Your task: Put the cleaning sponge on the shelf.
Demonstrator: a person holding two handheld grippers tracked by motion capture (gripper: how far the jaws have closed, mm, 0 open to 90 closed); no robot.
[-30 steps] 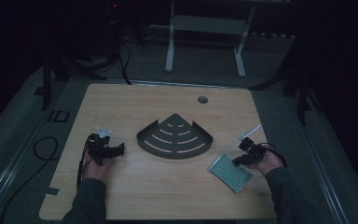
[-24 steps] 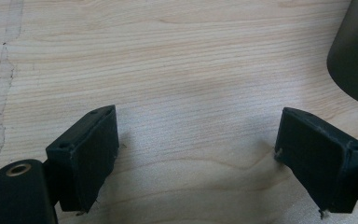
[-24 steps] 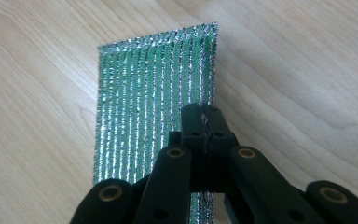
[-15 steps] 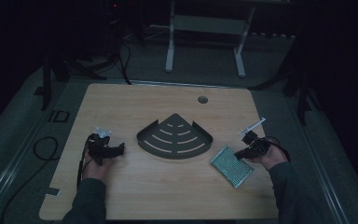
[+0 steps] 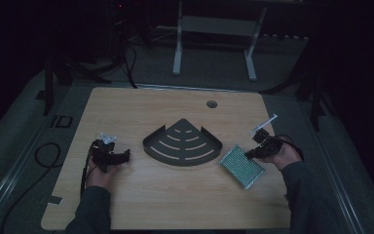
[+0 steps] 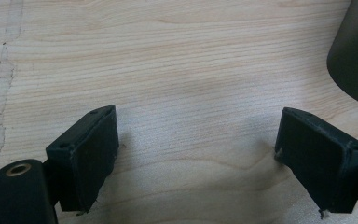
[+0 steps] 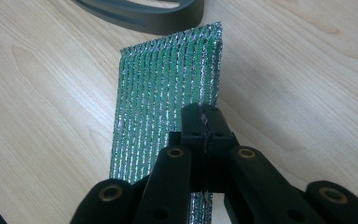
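My right tool (image 7: 204,122) is clamped on the green scouring pad (image 7: 168,79) — its near edge is hidden behind the jaws, far edge near the dark corner rack (image 7: 144,14). My left tool (image 6: 196,154) gapes wide, holding nothing, over bare bench (image 6: 168,60).

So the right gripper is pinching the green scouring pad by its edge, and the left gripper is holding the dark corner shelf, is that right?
Not quite. The left gripper holds nothing: the left gripper view shows its jaws open over bare table. The right gripper does pinch the green scouring pad, beside the dark corner shelf.
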